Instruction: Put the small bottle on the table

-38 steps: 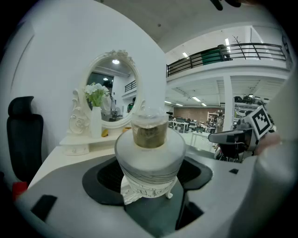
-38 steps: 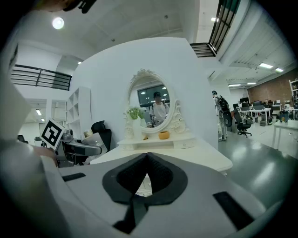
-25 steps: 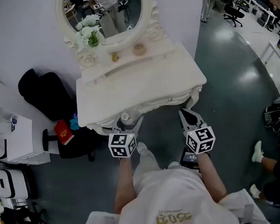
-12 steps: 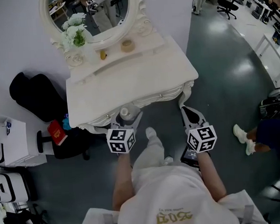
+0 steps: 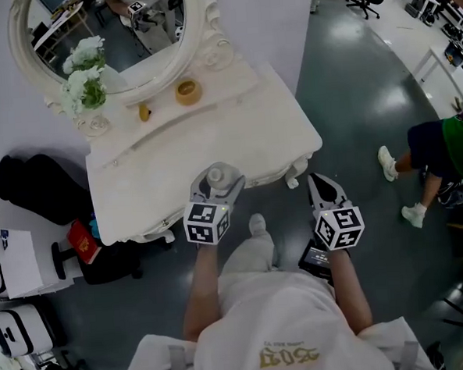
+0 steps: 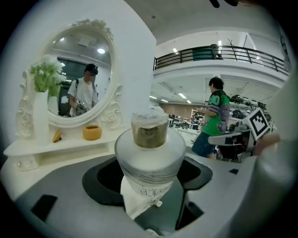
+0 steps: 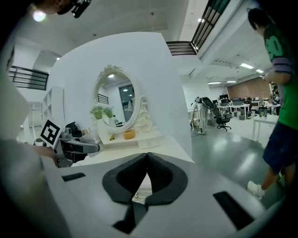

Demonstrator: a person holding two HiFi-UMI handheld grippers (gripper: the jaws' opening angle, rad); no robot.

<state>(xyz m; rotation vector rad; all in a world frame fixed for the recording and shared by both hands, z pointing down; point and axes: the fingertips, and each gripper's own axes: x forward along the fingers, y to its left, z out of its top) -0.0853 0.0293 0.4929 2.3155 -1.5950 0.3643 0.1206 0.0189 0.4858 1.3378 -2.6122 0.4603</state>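
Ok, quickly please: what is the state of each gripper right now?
Left gripper: closed on the small bottle, holding it.
Right gripper: closed, nothing between its jaws.

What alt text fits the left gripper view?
The left gripper holds a small bottle between its jaws, clear cap up. Beyond it stands a white dressing table with an oval mirror, a vase of flowers and a small orange bowl; a person in green stands at right.
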